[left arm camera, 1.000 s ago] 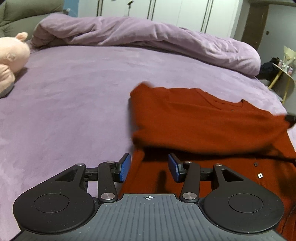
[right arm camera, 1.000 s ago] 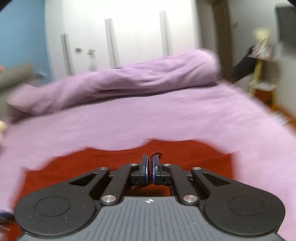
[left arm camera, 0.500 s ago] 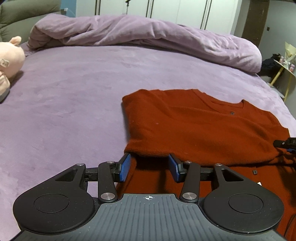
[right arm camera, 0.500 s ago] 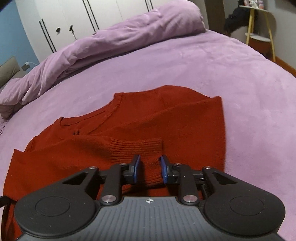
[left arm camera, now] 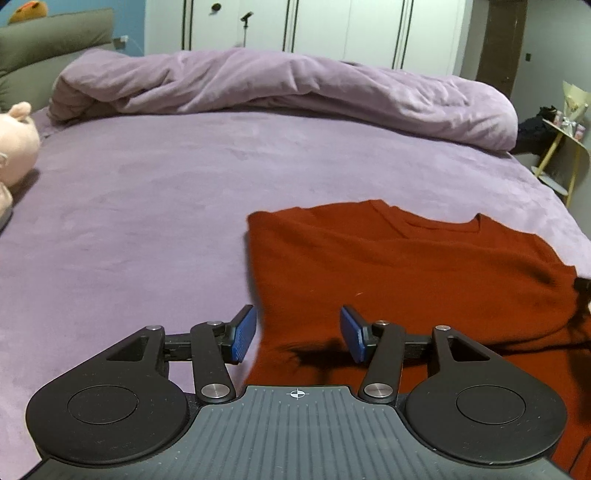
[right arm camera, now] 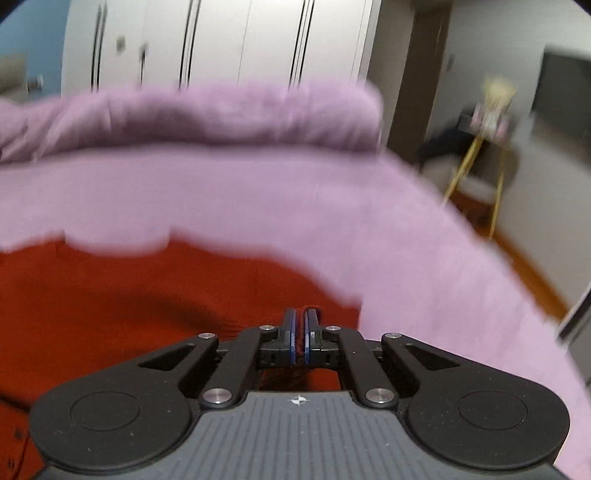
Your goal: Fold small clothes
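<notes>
A rust-red knit sweater lies on the purple bed, its left side folded over the body, neckline toward the far side. My left gripper is open and empty, hovering over the sweater's near left edge. In the blurred right wrist view the sweater fills the lower left. My right gripper has its blue pads closed on a fold of red fabric at the sweater's right edge.
A rolled purple duvet lies across the far side of the bed. A pink plush toy sits at the left edge. A yellow-legged side table stands off the bed's right side, and white wardrobes line the back wall.
My right gripper went from open above the folded sleeve to shut on the sweater's right edge, and it is moving fast. The left gripper stayed open and drew back a little.
</notes>
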A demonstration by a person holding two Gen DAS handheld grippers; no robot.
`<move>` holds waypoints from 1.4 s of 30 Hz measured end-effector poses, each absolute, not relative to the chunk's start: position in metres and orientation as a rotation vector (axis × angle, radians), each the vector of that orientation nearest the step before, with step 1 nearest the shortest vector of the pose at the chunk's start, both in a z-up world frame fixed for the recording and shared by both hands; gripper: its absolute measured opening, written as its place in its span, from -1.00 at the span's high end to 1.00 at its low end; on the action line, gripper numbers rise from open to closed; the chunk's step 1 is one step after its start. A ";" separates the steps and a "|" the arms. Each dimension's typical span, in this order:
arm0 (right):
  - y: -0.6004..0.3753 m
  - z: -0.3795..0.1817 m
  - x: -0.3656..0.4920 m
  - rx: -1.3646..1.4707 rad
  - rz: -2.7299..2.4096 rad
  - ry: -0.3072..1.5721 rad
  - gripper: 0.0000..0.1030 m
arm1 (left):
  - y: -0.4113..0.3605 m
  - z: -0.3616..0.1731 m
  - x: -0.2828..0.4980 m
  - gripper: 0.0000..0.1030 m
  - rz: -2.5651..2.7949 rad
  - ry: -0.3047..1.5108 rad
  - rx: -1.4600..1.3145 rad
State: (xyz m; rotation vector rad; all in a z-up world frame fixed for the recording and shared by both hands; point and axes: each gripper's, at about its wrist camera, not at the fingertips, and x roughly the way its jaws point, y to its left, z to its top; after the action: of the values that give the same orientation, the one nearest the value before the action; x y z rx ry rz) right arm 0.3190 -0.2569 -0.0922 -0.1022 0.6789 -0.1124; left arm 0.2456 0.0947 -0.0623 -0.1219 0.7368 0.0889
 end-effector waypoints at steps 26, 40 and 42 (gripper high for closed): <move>-0.229 -0.107 0.316 -0.111 0.063 0.624 0.88 | 0.062 -0.094 0.281 -0.52 0.023 0.735 0.022; -0.233 -0.122 0.269 -0.268 0.030 0.680 0.88 | 0.061 -0.096 0.264 -0.55 0.075 0.834 0.129; -0.230 -0.109 0.265 -0.279 -0.068 0.745 0.87 | 0.067 -0.089 0.248 -0.52 0.079 0.881 0.144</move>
State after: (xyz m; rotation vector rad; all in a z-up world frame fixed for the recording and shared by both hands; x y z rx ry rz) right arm 0.2647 -0.2296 -0.1089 -0.2793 0.7447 -0.0683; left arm 0.2483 0.0671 -0.0888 0.1444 0.8813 0.0791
